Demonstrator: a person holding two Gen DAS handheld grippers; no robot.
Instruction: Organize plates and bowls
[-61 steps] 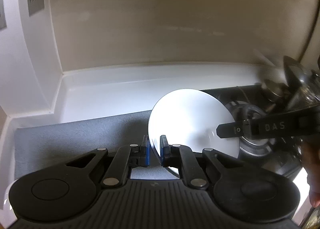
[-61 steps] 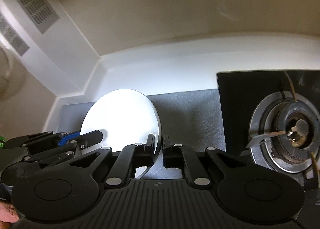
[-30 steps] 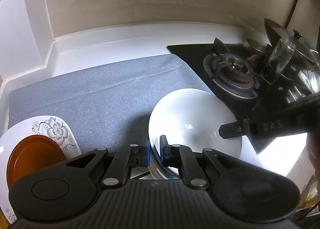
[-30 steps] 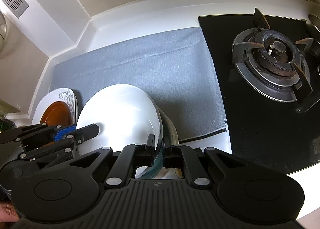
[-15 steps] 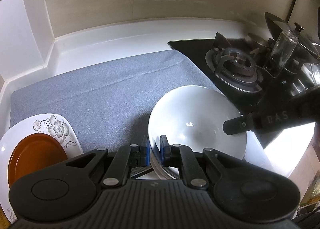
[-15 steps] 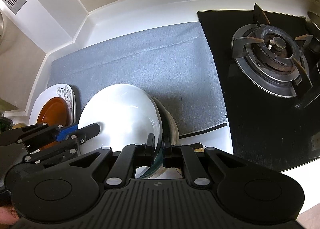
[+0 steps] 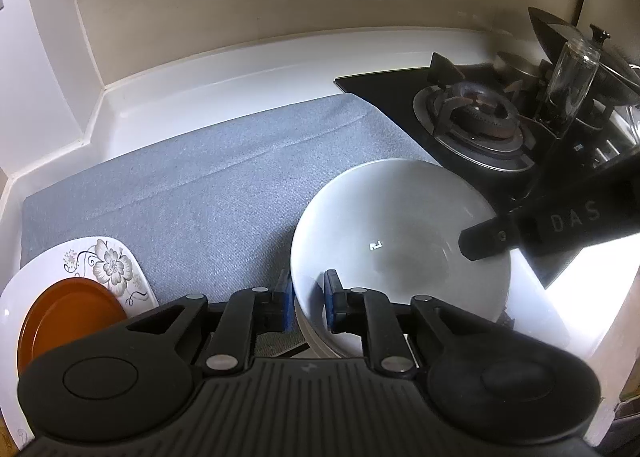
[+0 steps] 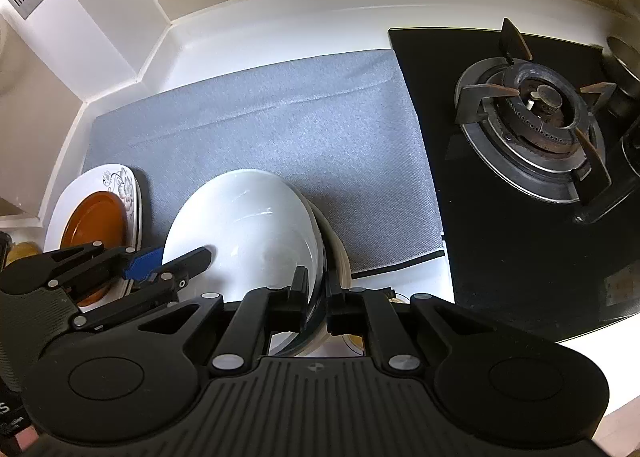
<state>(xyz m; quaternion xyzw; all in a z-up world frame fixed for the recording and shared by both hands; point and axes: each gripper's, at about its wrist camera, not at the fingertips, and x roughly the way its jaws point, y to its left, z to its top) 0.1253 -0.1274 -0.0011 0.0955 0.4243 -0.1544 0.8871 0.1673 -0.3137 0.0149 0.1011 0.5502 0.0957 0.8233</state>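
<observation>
Your left gripper (image 7: 307, 303) has its blue-padded fingers (image 7: 285, 307) pinched on the near-left rim of the white bowl (image 7: 400, 241), one pad outside the wall and one inside, the gap between them only as wide as the rim. Your right gripper (image 8: 316, 297) is doing the same on the opposite edge: its black fingers (image 8: 298, 297) are nearly together, clamped across the bowl's rim, with one finger reaching into the bowl as seen from the left wrist camera.

The bowl sits level between your two grippers, right over a stack of plates (image 8: 338, 253) whose cream edges peek out just beneath and to the right of it. From these views you cannot tell whether the bowl's base is resting on that stack or held just clear of it.

All of this is at the front edge of the gray mat (image 8: 260, 125) on the white counter (image 8: 280, 29). To your left, a flowered plate (image 7: 104, 269) carries an orange plate (image 7: 68, 317) on top of it. To your right, the black stove (image 8: 532, 113) lies beside the mat, and a glass bottle (image 7: 568, 77) stands by it.
</observation>
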